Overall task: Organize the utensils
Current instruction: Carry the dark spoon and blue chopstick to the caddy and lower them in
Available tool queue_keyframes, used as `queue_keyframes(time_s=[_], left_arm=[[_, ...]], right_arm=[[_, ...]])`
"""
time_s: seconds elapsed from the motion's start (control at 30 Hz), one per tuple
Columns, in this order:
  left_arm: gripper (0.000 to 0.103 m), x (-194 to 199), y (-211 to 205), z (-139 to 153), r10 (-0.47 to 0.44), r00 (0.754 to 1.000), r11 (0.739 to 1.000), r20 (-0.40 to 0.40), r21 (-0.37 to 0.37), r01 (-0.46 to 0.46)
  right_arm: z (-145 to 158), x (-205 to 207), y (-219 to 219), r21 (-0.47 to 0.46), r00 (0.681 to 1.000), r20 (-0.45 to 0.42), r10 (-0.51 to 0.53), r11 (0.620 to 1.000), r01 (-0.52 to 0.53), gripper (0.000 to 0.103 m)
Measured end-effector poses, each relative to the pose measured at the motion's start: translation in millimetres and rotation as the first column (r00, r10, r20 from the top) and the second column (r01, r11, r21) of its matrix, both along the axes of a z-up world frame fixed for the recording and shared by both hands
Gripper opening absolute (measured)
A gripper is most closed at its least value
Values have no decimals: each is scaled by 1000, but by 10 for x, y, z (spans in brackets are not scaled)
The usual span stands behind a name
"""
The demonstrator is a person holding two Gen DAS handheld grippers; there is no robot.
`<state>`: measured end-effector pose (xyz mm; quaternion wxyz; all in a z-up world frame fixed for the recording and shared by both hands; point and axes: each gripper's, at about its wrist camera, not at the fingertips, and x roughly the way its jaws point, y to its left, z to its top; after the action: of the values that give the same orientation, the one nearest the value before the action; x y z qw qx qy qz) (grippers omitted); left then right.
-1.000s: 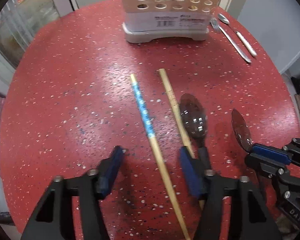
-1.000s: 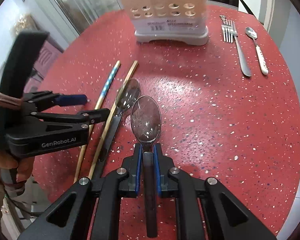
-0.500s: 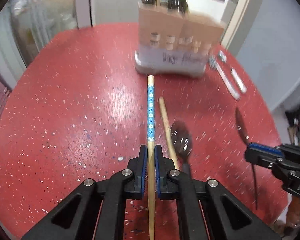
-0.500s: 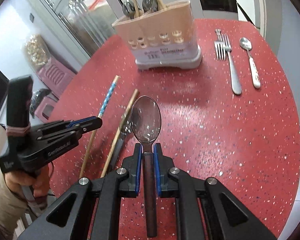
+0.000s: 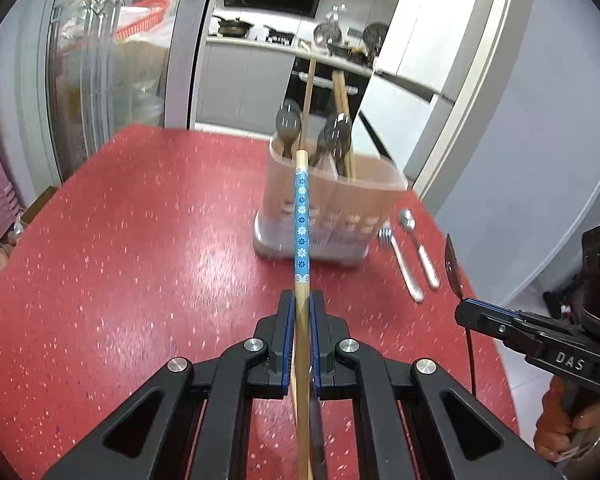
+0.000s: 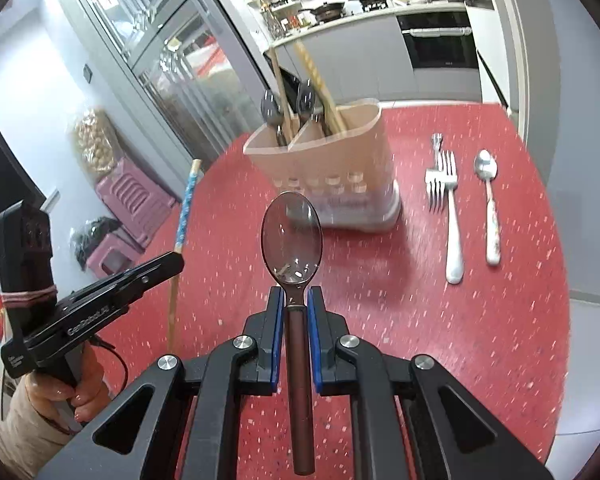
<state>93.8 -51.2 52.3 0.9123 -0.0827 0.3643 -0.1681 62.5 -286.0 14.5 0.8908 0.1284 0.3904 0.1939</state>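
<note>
**Both grippers held utensils above the red table**

We had the left gripper [image 5: 302, 320] closed tight on a wooden chopstick [image 5: 301, 216], its blue pads pressing the bare wood just below the blue flowered band. The chopstick's long axis ran straight out along the fingers, its blunt end pointing away from us toward the utensil holder [image 5: 332, 216] at the far side of the table. In the left wrist view that end overlapped the holder's near rim; we could not tell whether it was actually over the holder or short of it.

Our right gripper [image 6: 294, 308] was clamped on the dark handle of a spoon [image 6: 292, 232], just behind the neck. The spoon also lay along the fingers, bowl forward and face up, pointing at the holder, with the handle trailing back between the arms of the gripper. It was held clear of the red speckled table [image 6: 440, 340].

The holder stood upright at the far middle of the table, already carrying two dark spoons and several wooden chopsticks that leaned out of its top. To its right, well apart from both grippers, a fork [image 6: 448, 208] and a small white-handled spoon [image 6: 488, 204] lay side by side on the table, their heads pointing to the far edge.
</note>
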Motion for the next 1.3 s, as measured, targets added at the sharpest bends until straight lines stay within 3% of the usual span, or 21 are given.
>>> queue_keyframes(time_s=[0.47,0.83,1.3], left_arm=[[32,429,24,444,37,994,999,100,-23,-35],[32,1059,25,768,90,978,995,188,-66,-78],[32,1742,-119,793,179,946,981,271,-121,-151]], right_arm=[[474,451,2,-10,995,98,5,1000,-4,13],[811,1060,-50,37,987,155,-47,998,42,13],[877,1700,-94,57,945,284,-162,987,152,13]])
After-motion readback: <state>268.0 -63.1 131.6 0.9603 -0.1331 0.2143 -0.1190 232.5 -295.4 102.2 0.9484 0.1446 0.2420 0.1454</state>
